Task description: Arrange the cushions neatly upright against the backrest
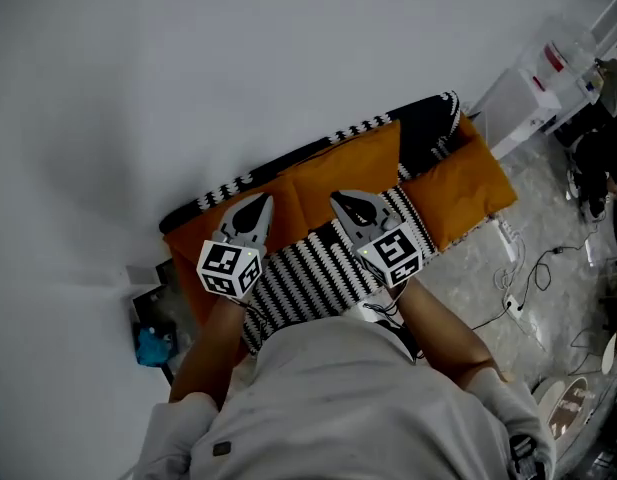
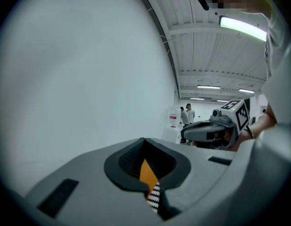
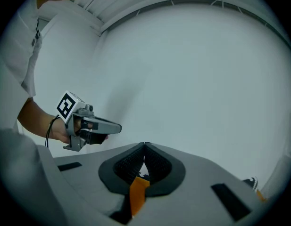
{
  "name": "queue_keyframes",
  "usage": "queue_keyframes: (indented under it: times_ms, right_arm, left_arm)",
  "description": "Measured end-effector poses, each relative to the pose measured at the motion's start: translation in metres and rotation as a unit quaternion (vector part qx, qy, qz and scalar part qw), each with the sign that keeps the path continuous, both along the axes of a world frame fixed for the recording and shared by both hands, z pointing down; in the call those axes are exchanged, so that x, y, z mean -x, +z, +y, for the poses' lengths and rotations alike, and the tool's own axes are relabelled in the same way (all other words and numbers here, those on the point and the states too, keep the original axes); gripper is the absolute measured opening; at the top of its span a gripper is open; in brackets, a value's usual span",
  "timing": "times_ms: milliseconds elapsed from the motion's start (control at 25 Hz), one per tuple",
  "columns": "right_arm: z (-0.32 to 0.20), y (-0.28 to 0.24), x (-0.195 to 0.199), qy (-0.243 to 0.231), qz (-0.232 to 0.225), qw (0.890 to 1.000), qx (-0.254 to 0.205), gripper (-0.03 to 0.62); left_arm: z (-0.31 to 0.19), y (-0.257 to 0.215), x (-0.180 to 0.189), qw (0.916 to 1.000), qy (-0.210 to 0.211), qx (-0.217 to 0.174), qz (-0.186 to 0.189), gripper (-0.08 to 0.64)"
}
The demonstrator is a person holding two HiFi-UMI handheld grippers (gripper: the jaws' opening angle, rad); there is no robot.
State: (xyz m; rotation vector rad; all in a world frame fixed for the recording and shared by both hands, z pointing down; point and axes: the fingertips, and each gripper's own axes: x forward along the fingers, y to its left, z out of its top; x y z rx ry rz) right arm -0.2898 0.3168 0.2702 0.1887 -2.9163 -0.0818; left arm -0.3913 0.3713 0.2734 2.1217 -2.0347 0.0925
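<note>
Lying below left hand-held gripper (image 1: 256, 206) and right hand-held gripper (image 1: 344, 201): orange cushions (image 1: 353, 163).

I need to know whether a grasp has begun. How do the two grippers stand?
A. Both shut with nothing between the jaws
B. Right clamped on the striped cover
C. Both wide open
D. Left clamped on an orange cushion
A: in each gripper's own view the jaws of the left gripper and the right gripper meet at the tips with nothing pinched between them; the orange cushions lie beyond them.
</note>
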Motion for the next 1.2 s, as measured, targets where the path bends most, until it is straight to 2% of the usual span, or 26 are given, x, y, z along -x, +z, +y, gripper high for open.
queue_keyframes:
  times_ms: [280,600,960,1200]
  right_arm:
    - [-0.042,-0.009,-0.142,0.071,-0.013,0.997,0.001,0.026]
    - [-0.072,-0.010,-0.314,0.133,-0.021,0.991,-0.004,0.026]
    - [-0.090,-0.011,-0.474,0.200,-0.025,0.979,-0.015,0.026]
    - [-0.099,-0.015,-0.539,0.248,-0.035,0.968,-0.018,0.026]
  left_arm:
    - [-0.064,-0.009,-0.145,0.9968,0.080,-0.004,-0.004,0.009]
    - [-0.112,-0.014,-0.320,0.9882,0.153,-0.008,-0.010,0.009]
    - [-0.154,-0.015,-0.490,0.9705,0.239,-0.019,-0.023,0.009]
    - [-0.174,-0.018,-0.566,0.9547,0.296,-0.023,-0.024,0.009]
